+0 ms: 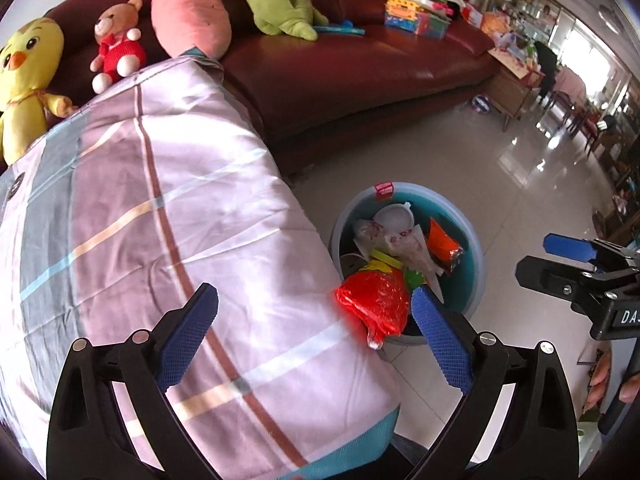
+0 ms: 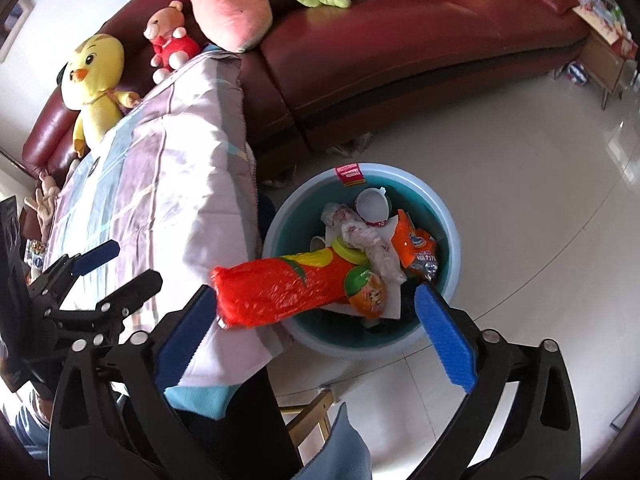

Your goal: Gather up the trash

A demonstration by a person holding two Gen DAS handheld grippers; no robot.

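Note:
A round blue trash bin (image 1: 478,258) (image 2: 451,220) stands on the floor beside a cloth-covered surface. It holds an orange packet (image 1: 442,245) (image 2: 416,245), a white cup (image 1: 394,218) (image 2: 372,205) and a crumpled plastic bag (image 2: 362,237). A long red snack bag (image 1: 376,306) (image 2: 280,292) lies tilted, one end among the trash, the other sticking out over the near rim. My right gripper (image 2: 316,296) (image 1: 560,260) hangs open above the bin; the red bag lies between its fingers, unpressed. My left gripper (image 1: 314,300) (image 2: 116,268) is open above the cloth's edge, empty.
The pink plaid cloth (image 1: 160,200) (image 2: 160,184) drapes a raised surface left of the bin. A maroon sofa (image 1: 360,68) (image 2: 400,52) behind carries plush toys (image 1: 28,68) and toy boxes (image 1: 416,16). Glossy tiled floor (image 1: 460,152) spreads to the right, with a ball (image 2: 576,72) near a cabinet.

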